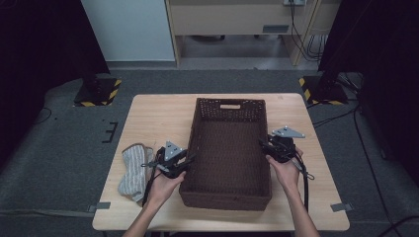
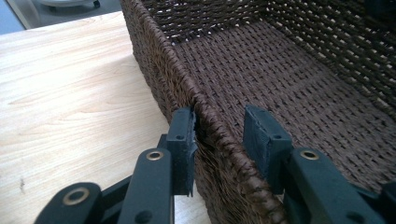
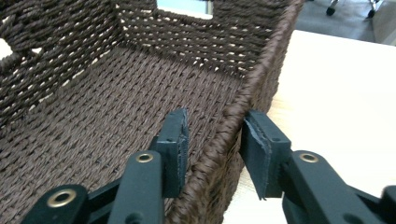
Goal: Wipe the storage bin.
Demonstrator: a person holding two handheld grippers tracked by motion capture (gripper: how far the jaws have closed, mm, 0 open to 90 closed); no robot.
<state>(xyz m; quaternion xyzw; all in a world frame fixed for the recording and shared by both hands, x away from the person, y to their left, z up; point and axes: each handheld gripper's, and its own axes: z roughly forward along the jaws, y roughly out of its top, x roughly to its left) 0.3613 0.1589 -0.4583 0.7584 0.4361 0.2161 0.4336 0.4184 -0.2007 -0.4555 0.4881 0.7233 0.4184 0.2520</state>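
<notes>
The person's forearms are coming in from the bottom of the high view, each hand carrying a black two-jaw gripper; the left gripper [image 1: 186, 160] is sitting at the left long wall of the dark brown woven rectangular basket [image 1: 228, 196], and the right gripper [image 1: 264, 146] is sitting at the opposite long wall. In the left gripper view the left gripper [image 2: 218, 135] is straddling the rim of the basket [image 2: 280, 74]; the outer pad is touching the weave, the inner pad is standing just off it, so the jaws are looking open around the wall rather than clamped, though it is a close call. In the right gripper view the right gripper [image 3: 214, 135] is straddling the basket [image 3: 93, 121] rim too; both pads are standing apart from it, jaws open. The basket is resting on the light wooden table [image 1: 158, 118], middle to right; a grey striped folded cloth [image 1: 134, 170] is lying on the table just left of the left hand.
</notes>
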